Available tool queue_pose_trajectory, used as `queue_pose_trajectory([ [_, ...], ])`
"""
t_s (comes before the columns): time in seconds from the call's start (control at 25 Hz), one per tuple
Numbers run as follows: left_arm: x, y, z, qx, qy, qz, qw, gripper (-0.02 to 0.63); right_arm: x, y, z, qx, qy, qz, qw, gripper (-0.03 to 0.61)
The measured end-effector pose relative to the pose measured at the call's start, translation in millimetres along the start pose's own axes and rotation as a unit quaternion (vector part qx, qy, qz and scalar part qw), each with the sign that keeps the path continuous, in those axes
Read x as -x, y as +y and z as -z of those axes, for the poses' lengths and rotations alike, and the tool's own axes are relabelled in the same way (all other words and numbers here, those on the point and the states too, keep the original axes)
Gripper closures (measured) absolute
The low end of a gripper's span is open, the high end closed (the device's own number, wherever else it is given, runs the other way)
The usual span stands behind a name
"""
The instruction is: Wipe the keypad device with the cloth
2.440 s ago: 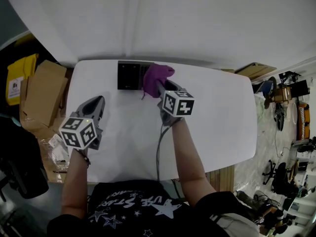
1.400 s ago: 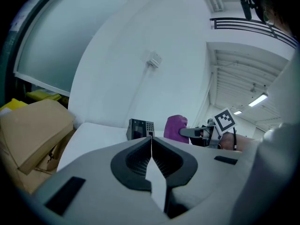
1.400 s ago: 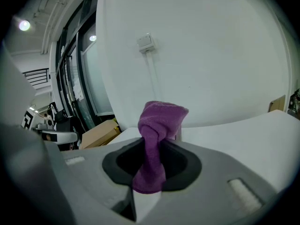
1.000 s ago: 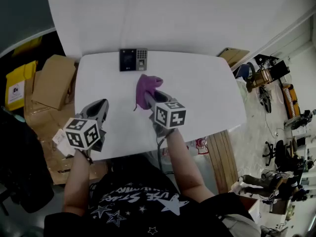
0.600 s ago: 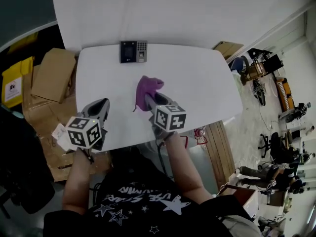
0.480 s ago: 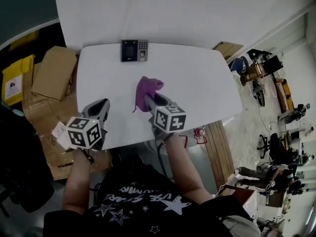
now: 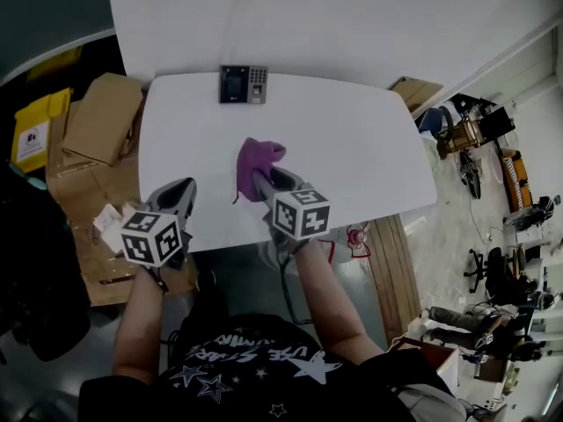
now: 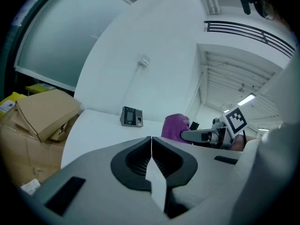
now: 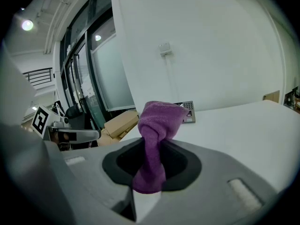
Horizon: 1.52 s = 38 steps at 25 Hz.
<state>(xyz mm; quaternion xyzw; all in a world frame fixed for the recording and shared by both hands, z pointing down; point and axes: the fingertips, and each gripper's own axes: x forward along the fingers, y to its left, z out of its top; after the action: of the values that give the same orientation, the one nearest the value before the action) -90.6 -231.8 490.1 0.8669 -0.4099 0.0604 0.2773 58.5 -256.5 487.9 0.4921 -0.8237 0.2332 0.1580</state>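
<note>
The dark keypad device [image 7: 244,84] lies at the far edge of the white table [image 7: 352,148], with its screen on the left and its keys on the right; it also shows as the keypad device [image 8: 131,116] and, partly hidden, as the keypad device [image 9: 189,111]. My right gripper [image 7: 259,178] is shut on a purple cloth [image 7: 256,158], held over the middle of the table, well short of the device. The cloth [image 9: 157,125] bunches up from between the jaws. My left gripper [image 7: 183,191] hangs over the near left edge, shut and empty.
Brown cardboard boxes [image 7: 97,121] and a yellow bag [image 7: 35,130] lie on the floor left of the table. A white wall [image 7: 334,16] rises right behind the table. Office clutter and chairs [image 7: 484,139] stand to the right.
The right gripper has pulled the cloth back from the keypad device toward the middle of the table. The device lies uncovered. The left gripper has kept its place.
</note>
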Motion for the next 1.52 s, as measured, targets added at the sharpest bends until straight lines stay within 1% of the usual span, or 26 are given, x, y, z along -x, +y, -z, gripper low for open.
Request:
queue_pose_trajectory([
  [0.36,23,-64,18,-0.003,-0.02,-0.023,0.9995,0.603,67,-6,20,0.006,-0.011,-0.025,1.0,0.486],
  [0.64,37,-113,32,-0.016,-0.044,-0.037,0.9982,0.603,115,-12,36,0.022,-0.025,-0.044,0.999,0.486],
  [0.92,56,-162,57,-0.022,-0.053,-0.048,0.9972,0.603,163,-12,57,0.031,-0.032,-0.062,0.997,0.486],
  [1.16,68,-206,74,-0.027,-0.061,-0.05,0.9965,0.603,211,-21,76,0.029,-0.042,-0.062,0.997,0.486],
  [1.36,75,-249,95,-0.037,-0.056,-0.044,0.9968,0.603,249,-31,92,0.025,-0.046,-0.058,0.997,0.486],
  [1.52,85,-274,105,-0.041,-0.06,-0.045,0.9963,0.603,276,-34,103,0.025,-0.052,-0.059,0.997,0.486],
])
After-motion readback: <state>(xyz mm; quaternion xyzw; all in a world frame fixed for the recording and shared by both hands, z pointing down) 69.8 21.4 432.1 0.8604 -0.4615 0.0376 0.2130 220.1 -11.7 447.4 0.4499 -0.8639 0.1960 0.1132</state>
